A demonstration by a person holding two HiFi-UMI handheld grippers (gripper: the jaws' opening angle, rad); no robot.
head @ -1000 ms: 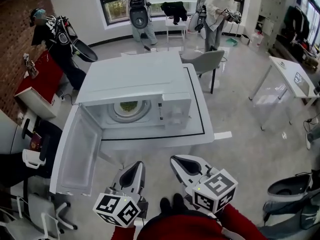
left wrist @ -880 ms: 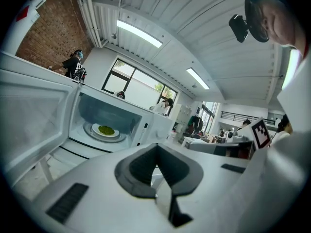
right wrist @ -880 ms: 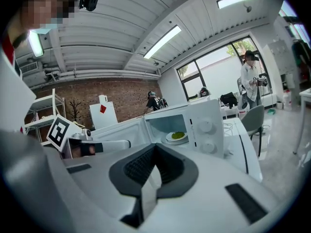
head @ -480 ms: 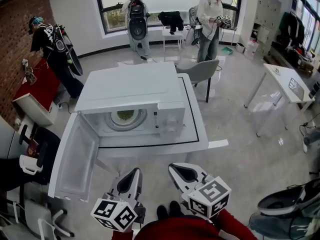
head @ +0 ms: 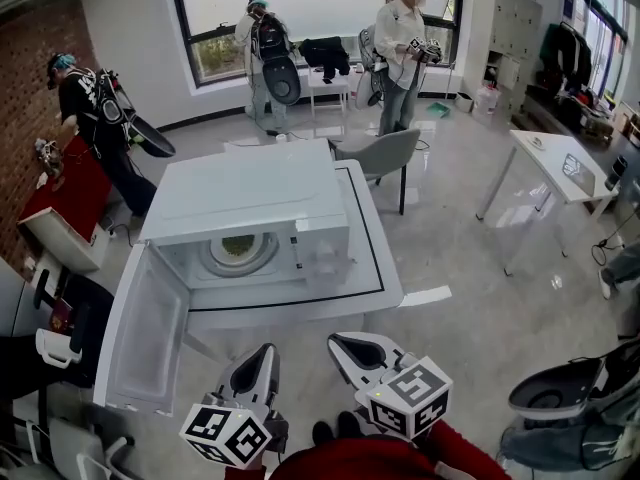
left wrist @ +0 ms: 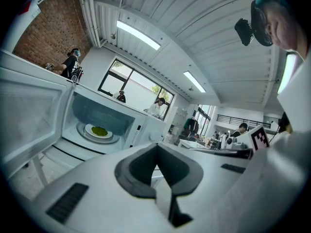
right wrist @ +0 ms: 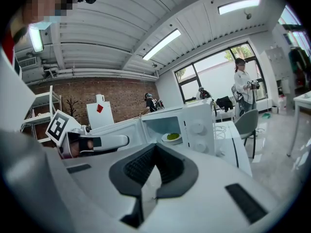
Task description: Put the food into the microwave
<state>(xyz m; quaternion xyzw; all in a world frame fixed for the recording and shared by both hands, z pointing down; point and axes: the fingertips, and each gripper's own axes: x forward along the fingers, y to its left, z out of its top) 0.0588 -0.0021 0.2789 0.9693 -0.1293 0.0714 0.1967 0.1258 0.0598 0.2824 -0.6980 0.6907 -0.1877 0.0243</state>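
The white surface (head: 378,268), edged with a thin black line, carries the microwave (head: 250,190), which takes up most of its left part. The microwave is white, and two round knobs (right wrist: 197,128) sit on the right of its front. Its door (head: 145,330) is swung fully open to the microwave's left and reaches out past the surface's near edge, so the cavity lies open. A grey chair (head: 376,154) stands behind the microwave, at the far right corner of the surface. Three people (head: 400,48) stand on the floor beyond the microwave, well apart from it.

Both claws are in front of the microwave, off the surface's near edge, each pointing towards the microwave's front. The left claw (head: 266,351) faces the open cavity, near the free edge of the door. Its jaws are pressed together with nothing between them. The right claw (head: 337,340) is just beside it, in front of the microwave's knobs. Its dark pads also meet at the tip and grip nothing. Each claw carries a cube with square markers (head: 232,433) at its end away from the microwave.

Inside the microwave, on the round turntable (left wrist: 83,131) at the middle of the cavity floor, lies a white plate (left wrist: 91,129). The food (left wrist: 100,130), a small green heap, sits on the middle of that plate, within the microwave and apart from both claws.
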